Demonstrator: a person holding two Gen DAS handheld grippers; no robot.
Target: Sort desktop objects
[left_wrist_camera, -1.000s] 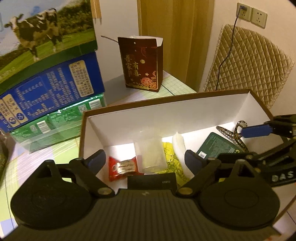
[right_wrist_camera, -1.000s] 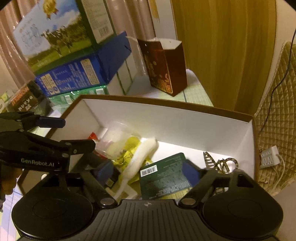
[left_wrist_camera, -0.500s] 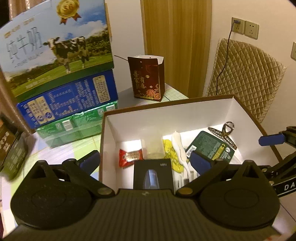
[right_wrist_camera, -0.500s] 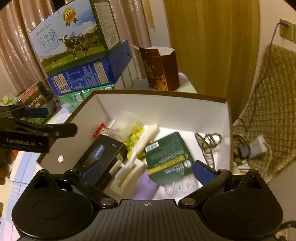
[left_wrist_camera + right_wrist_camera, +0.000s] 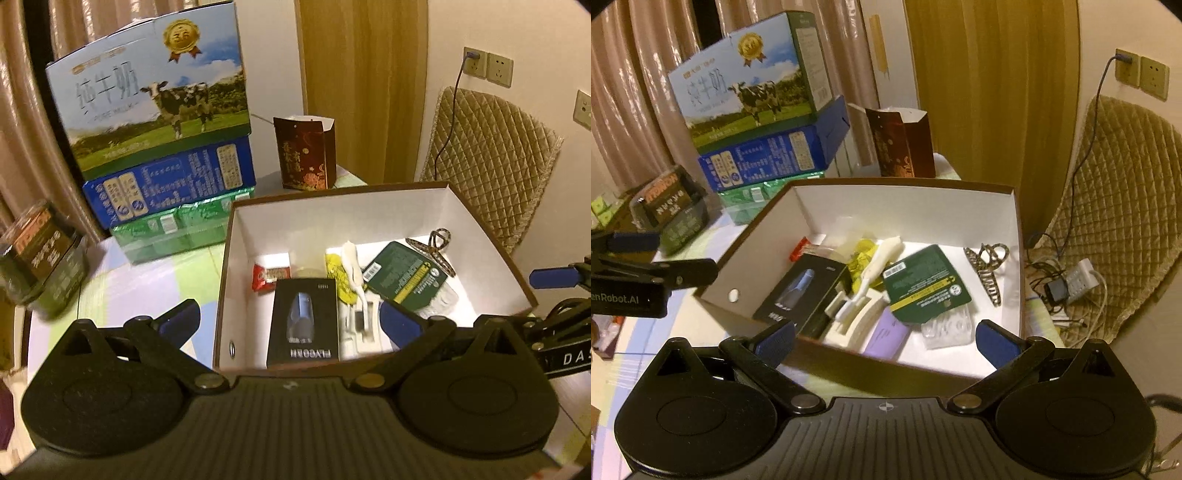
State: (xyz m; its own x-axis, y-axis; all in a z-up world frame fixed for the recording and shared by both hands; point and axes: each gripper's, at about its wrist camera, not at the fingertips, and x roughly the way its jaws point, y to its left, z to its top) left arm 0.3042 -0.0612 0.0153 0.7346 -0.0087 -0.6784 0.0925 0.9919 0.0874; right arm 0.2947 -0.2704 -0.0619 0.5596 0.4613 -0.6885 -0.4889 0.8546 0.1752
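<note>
A brown box with white inside walls (image 5: 332, 218) (image 5: 905, 206) sits on the table. In it lie a black packaged item (image 5: 304, 325) (image 5: 801, 291), a green packet (image 5: 406, 277) (image 5: 925, 284), a red wrapper (image 5: 269, 275), a yellow packet (image 5: 862, 254), a white stick-shaped item (image 5: 351, 262) (image 5: 881, 258), a patterned hair claw (image 5: 432, 247) (image 5: 988, 266) and a purple item (image 5: 888, 332). My left gripper (image 5: 290, 323) is open and empty above the box's near edge. My right gripper (image 5: 884, 341) is open and empty, also at the near edge.
Stacked milk cartons (image 5: 155, 110) (image 5: 750, 96) and a green pack (image 5: 177, 229) stand at the back left. A dark red paper bag (image 5: 306, 151) (image 5: 905, 140) stands behind the box. A dark packet (image 5: 40, 251) is at the left. A quilted cushion (image 5: 1115, 206) and cables are right.
Both grippers have pulled back and up from inside the box. The black packaged item now lies in the box in front of my left gripper, and more of the table shows.
</note>
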